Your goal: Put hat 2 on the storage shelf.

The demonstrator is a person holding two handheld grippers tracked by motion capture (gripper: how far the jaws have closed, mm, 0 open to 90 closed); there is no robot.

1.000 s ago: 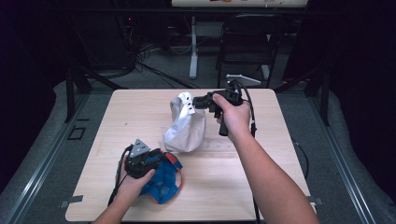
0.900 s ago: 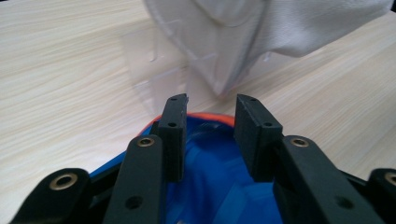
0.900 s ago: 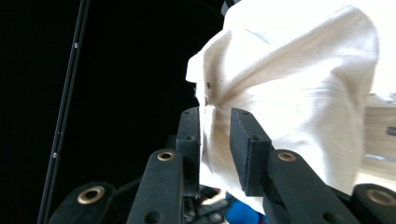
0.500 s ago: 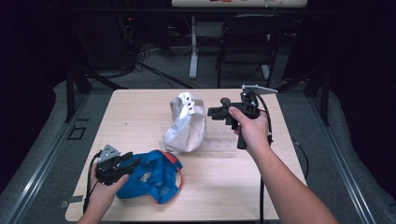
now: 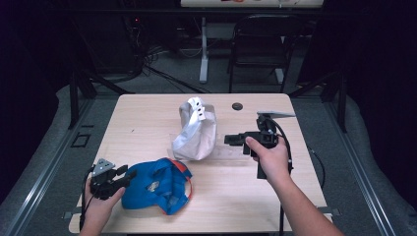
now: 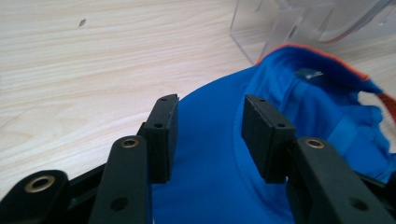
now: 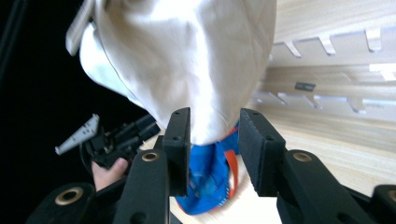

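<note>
A white cap (image 5: 196, 130) hangs over a clear stand (image 5: 223, 151) at the table's middle. A blue cap with orange trim (image 5: 157, 184) lies flat near the front left. My left gripper (image 5: 128, 176) sits just left of the blue cap, open; its jaws have just been opening. In the left gripper view my left gripper (image 6: 210, 135) has the blue cap (image 6: 280, 107) beyond its pads, untouched. My right gripper (image 5: 230, 139) is right of the white cap, open, its jaws still widening lately. From the right gripper view my right gripper (image 7: 215, 149) faces the white cap (image 7: 187, 60) with nothing between its pads.
A small dark round thing (image 5: 237, 105) lies at the back of the wooden table (image 5: 142, 113). A folding chair (image 5: 260, 44) and cables stand behind it. The clear stand (image 7: 327, 60) spreads to the right of the white cap.
My left gripper slid left off the blue cap and opened. My right gripper drew back to the right, away from the white cap's top, and opened.
</note>
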